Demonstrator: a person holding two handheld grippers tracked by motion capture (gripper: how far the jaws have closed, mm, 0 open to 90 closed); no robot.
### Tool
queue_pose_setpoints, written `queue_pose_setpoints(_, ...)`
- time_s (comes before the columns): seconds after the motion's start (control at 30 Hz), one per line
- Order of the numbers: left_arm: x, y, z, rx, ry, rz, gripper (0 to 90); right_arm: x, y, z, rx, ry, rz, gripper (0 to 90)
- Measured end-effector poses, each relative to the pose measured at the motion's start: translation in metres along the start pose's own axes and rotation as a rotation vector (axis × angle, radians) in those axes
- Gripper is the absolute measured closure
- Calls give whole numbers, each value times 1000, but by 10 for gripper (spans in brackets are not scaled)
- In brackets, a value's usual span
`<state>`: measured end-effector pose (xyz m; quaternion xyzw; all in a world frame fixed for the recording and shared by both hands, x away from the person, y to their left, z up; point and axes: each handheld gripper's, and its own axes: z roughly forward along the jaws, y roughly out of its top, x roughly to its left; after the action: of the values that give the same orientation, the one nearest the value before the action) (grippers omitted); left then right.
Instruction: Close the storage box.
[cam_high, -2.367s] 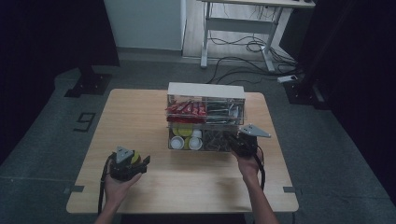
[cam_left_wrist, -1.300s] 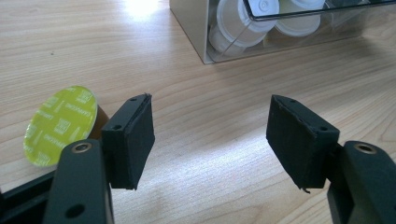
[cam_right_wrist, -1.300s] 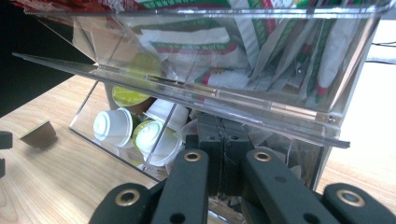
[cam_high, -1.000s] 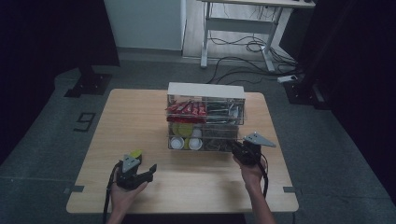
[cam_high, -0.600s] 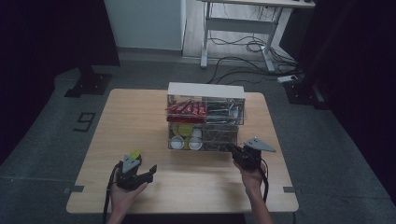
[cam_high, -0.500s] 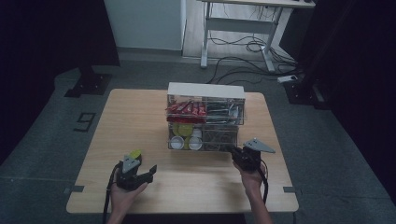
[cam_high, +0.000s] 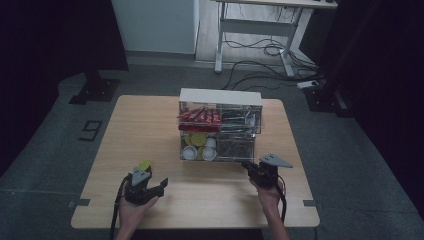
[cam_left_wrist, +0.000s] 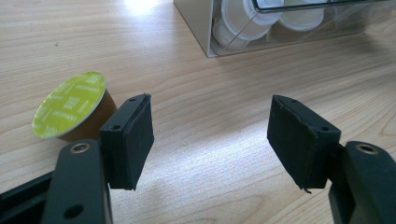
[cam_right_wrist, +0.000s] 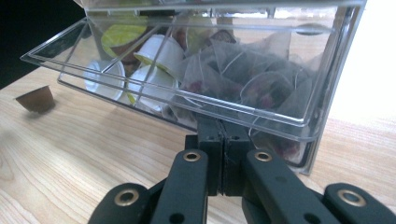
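Observation:
A clear organiser box (cam_high: 220, 125) stands mid-table, with red packets, white capsules and tea bags inside. My right gripper (cam_high: 254, 170) is at its lower right front. In the right gripper view its jaws (cam_right_wrist: 222, 137) are shut on the lower edge of the clear flap (cam_right_wrist: 140, 88), which is tilted outward. A brown capsule with a green lid (cam_left_wrist: 70, 109) lies on the table beside my left gripper (cam_left_wrist: 210, 126), outside its left jaw. That gripper (cam_high: 150, 184) is open with nothing between the jaws.
The wooden table (cam_high: 150, 125) has bare room to the left and in front of the box. The capsule (cam_right_wrist: 36, 99) also lies far left in the right gripper view. A white cabinet and a desk with cables stand beyond the table.
My left gripper drew back toward the person, leaving the green-lidded capsule on the table. My right gripper pulled back from the box, and the flap tilted out with it.

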<state>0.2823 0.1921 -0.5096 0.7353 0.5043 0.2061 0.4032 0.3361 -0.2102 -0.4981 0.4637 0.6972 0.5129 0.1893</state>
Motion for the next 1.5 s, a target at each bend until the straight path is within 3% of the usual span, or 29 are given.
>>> queue_pose_setpoints(0.47,1,-2,2,11,-5,-5,314,-7,-16,5,51,-13,14,880)
queue_pose_setpoints(1.03,0,-3,2,15,-4,-1,314,-5,-21,3,50,-5,13,840)
queue_pose_setpoints(1.3,0,-4,1,12,2,0,315,0,-19,-5,20,-12,-22,585)
queue_pose_setpoints(1.5,-1,-6,2,21,-1,7,316,2,-19,-16,9,-33,-60,465)
